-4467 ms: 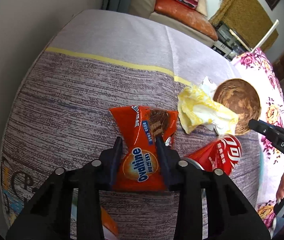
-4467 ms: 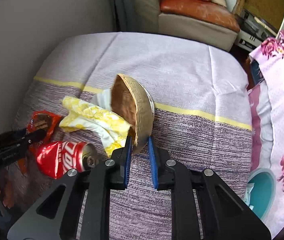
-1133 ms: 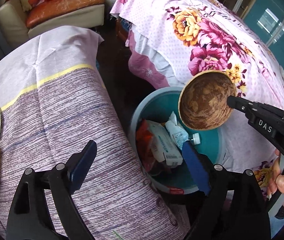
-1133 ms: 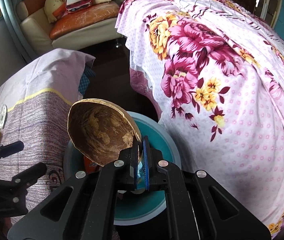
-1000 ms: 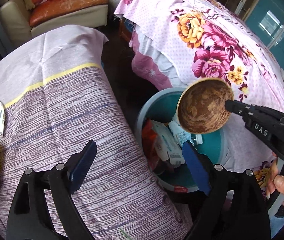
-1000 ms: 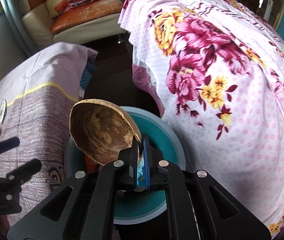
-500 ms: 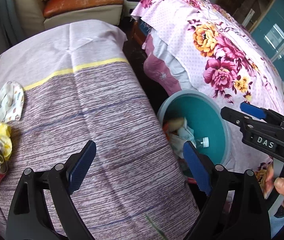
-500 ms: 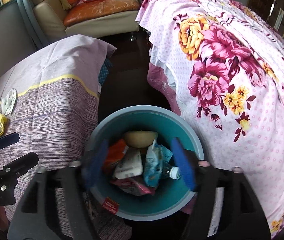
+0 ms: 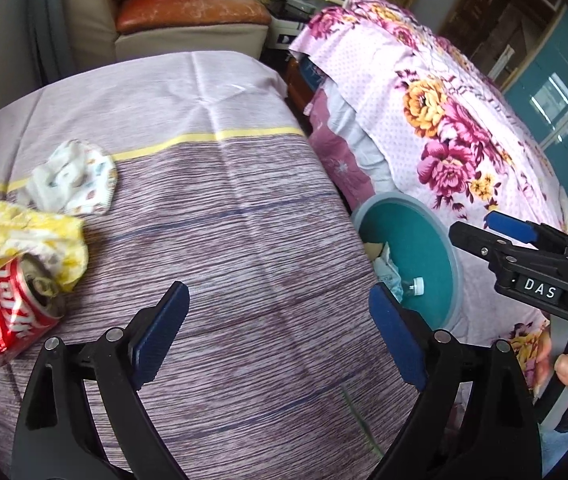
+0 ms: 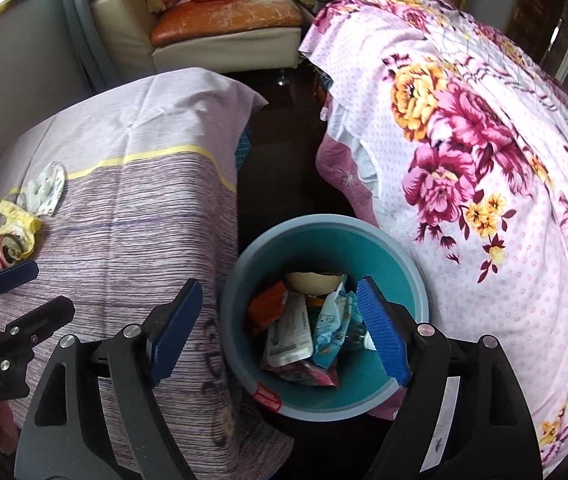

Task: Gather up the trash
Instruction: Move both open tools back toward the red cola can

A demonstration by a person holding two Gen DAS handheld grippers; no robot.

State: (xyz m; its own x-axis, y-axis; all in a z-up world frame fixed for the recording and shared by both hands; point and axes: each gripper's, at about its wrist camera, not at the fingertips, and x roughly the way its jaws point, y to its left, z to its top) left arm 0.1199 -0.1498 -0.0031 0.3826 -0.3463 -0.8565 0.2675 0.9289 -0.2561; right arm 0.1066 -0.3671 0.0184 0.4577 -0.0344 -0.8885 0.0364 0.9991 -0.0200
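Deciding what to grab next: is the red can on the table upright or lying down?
Lying down. The red can rests on its side on the striped tablecloth, dented, its opened top facing the camera, touching the yellow wrapper.

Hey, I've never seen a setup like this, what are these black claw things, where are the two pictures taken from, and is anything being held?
No robot here: a person holds a hand-held two-finger clamp in each hand, and each clamp has a wide-angle camera looking along its fingers. The left gripper fills the bottom of its own picture; the right gripper fills the bottom of the other. Both hold nothing; the right one's jaws are opening over a teal trash bin with wrappers and a coconut shell inside. On the striped cloth-covered table lie a crushed red soda can, a crumpled yellow wrapper and a white patterned cloth piece. A floral bedspread is beside the bin.
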